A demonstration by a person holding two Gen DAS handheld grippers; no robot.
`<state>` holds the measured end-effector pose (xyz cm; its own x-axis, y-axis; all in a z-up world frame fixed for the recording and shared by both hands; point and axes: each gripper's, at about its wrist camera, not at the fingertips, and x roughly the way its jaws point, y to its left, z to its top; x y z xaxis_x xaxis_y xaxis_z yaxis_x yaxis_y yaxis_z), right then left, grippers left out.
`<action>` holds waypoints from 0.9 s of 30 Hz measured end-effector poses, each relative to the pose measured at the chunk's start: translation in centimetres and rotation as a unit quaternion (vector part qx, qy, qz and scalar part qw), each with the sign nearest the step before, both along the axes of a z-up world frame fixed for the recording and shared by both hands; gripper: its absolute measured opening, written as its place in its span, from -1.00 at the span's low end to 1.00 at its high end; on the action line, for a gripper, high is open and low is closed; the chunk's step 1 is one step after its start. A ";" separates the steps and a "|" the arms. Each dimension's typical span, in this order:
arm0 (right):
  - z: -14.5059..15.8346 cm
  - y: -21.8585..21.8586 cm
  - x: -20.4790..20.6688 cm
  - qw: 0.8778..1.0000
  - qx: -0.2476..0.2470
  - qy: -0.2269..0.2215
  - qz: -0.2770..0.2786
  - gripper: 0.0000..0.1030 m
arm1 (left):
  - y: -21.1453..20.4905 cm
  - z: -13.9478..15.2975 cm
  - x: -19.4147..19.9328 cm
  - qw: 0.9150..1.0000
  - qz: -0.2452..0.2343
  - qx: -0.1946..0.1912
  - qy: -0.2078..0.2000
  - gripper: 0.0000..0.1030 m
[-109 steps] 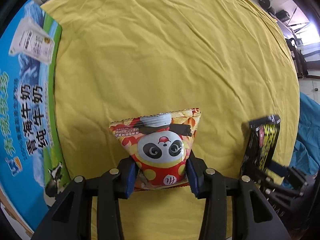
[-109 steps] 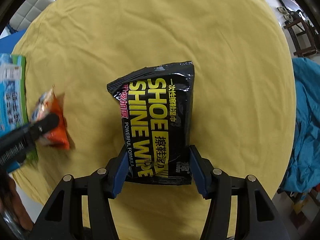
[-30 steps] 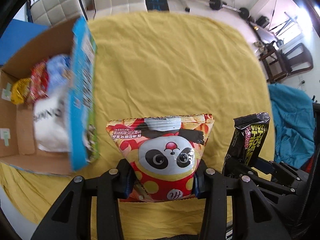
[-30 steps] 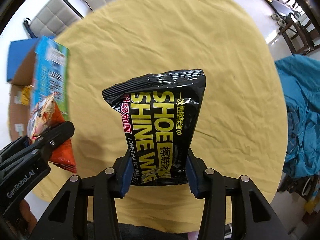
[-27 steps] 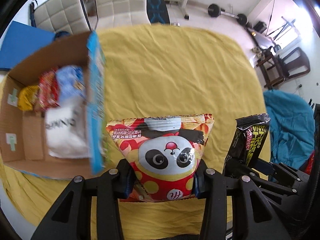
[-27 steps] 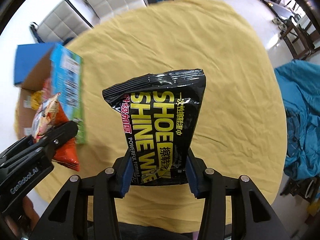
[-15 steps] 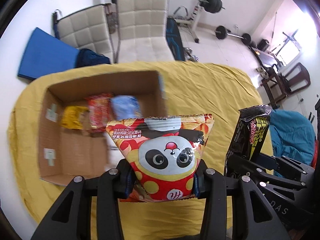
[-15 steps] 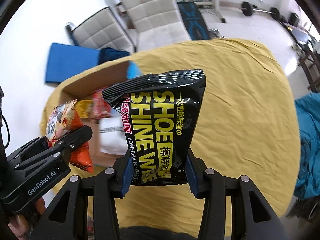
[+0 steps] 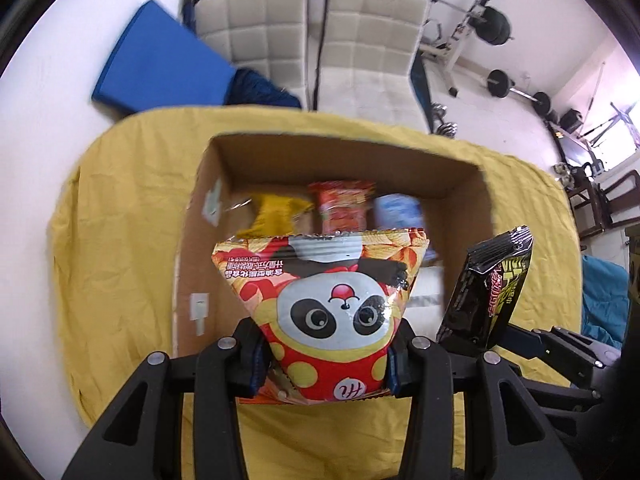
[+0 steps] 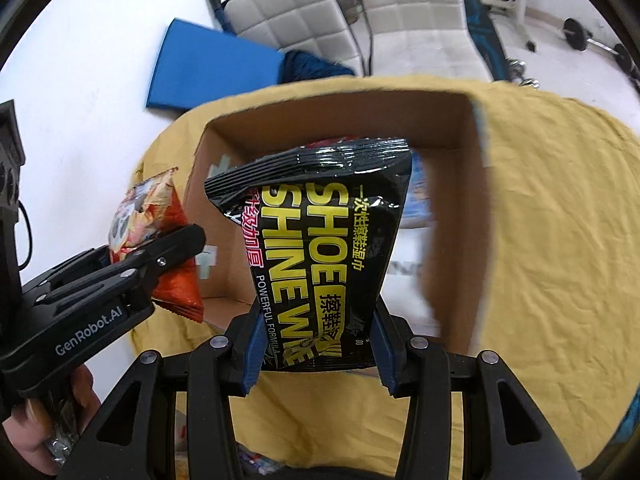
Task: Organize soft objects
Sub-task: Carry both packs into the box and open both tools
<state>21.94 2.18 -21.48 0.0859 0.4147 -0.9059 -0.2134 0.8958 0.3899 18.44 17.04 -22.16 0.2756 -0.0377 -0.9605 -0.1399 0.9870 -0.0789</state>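
Observation:
My left gripper is shut on a red and yellow panda snack bag, held up over the near part of an open cardboard box. In the right wrist view my right gripper is shut on a black shoe shine wipes pack, also hanging above the box. The wipes pack shows at the right of the left wrist view, and the panda bag with the left gripper at the left of the right wrist view. Inside the box lie a yellow packet, a red packet and a blue packet.
The box stands on a round table under a yellow cloth. Two white padded chairs and a blue mat are behind the table. Gym weights stand at the back right, and a teal cloth lies at the right edge.
Both grippers have carried their bags leftward across the table to above the open box. The box has come from the left edge to the middle of both views. Grips unchanged.

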 end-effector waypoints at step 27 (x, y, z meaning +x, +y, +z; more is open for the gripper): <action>-15.4 7.4 1.8 0.994 -0.027 0.104 0.003 -0.01 | 3.5 -14.8 2.2 0.985 -0.014 -0.057 0.161 -0.19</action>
